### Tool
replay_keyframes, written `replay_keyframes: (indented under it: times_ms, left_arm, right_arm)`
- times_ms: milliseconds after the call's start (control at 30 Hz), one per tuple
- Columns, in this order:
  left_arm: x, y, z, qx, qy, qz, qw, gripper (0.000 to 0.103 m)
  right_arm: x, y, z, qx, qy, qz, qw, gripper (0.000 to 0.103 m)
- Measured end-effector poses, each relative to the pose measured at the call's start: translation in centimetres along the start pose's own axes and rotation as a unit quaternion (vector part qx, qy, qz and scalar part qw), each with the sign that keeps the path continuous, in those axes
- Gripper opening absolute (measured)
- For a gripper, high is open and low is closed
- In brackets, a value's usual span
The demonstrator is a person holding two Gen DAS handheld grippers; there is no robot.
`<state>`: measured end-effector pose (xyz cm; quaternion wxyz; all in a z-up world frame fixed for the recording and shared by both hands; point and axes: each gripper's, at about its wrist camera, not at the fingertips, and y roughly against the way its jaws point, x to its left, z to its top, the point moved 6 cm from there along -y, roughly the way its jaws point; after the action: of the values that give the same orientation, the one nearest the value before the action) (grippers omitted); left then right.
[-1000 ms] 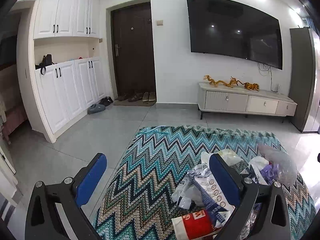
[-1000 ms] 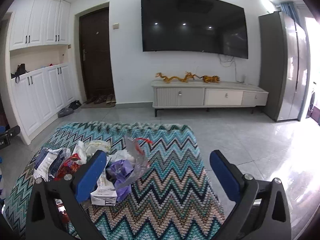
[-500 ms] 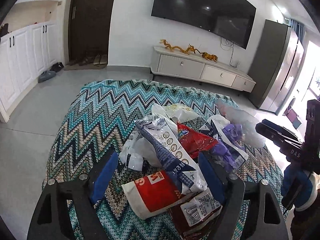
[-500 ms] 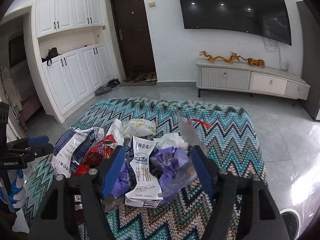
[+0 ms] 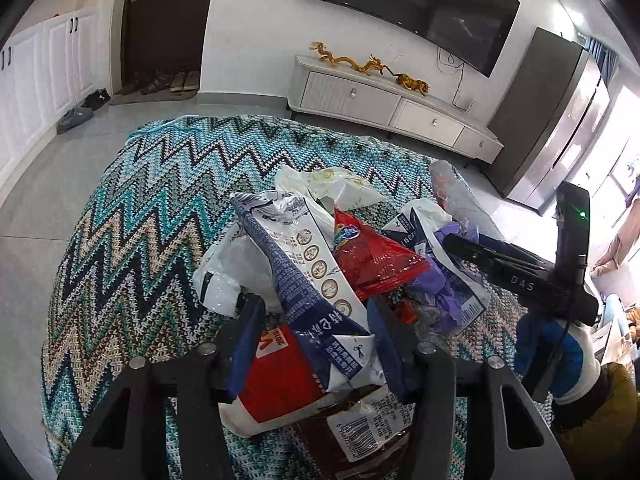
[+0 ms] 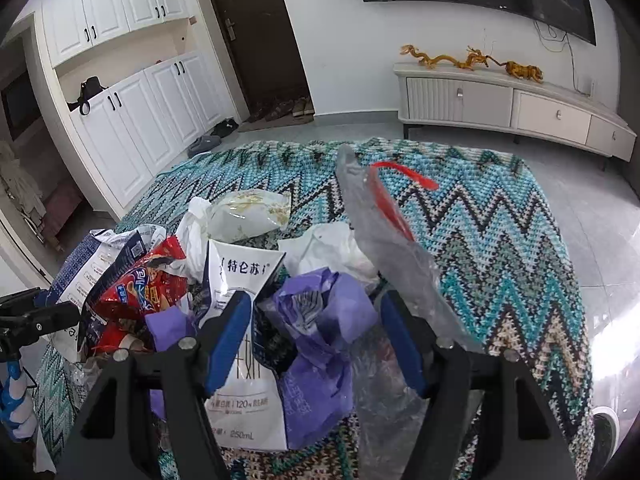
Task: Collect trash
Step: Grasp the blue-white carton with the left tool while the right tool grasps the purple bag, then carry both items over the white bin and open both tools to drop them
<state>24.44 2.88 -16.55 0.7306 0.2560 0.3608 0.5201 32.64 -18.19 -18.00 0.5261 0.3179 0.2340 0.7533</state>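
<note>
A pile of trash lies on a zigzag cloth (image 5: 132, 216). My left gripper (image 5: 316, 320) is open, its blue fingers on either side of a red-and-white cup (image 5: 280, 376) and a blue-and-white packet (image 5: 312, 276). A red snack bag (image 5: 372, 256) lies just beyond. My right gripper (image 6: 316, 320) is open around a crumpled purple wrapper (image 6: 320, 320), with a white milk carton (image 6: 240, 276) by its left finger and a clear plastic bag (image 6: 384, 240) by its right finger. The red snack bag (image 6: 144, 284) sits to the left.
The cloth (image 6: 500, 240) covers a low surface with grey tiled floor around it. A TV cabinet (image 6: 500, 104) stands by the far wall, white cupboards (image 6: 132, 120) to the left. The other gripper shows in the left wrist view (image 5: 532, 280).
Both grippers have come down and forward over the pile. Both have narrowed their fingers around the trash.
</note>
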Motion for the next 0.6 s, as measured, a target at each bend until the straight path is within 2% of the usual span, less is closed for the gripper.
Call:
replay_keyframes:
  times_ms: [67, 133, 300, 600]
  left_arm:
    - [-0.3, 0.0, 0.0, 0.002, 0.005, -0.014, 0.9999, 0.035]
    - [-0.6, 0.1, 0.0, -0.001, 0.008, -0.018, 0.9998, 0.027]
    - [-0.7, 0.9, 0.0, -0.016, 0.01, -0.018, 0.9997, 0.025]
    - [-1.1, 6.2, 1.2, -0.077, 0.006, -0.01, 0.997, 0.025]
  right_arm:
    - [0.1, -0.4, -0.1, 0.004, -0.007, 0.01, 1.0, 0.039]
    - [0.2, -0.2, -0.2, 0.001, -0.008, 0.014, 1.0, 0.033]
    - [1.3, 2.6, 0.2, -0.031, 0.003, 0.021, 0.999, 0.031]
    - [3.6, 10.6, 1.6, -0.102, 0.01, 0.052, 0.993, 0.031]
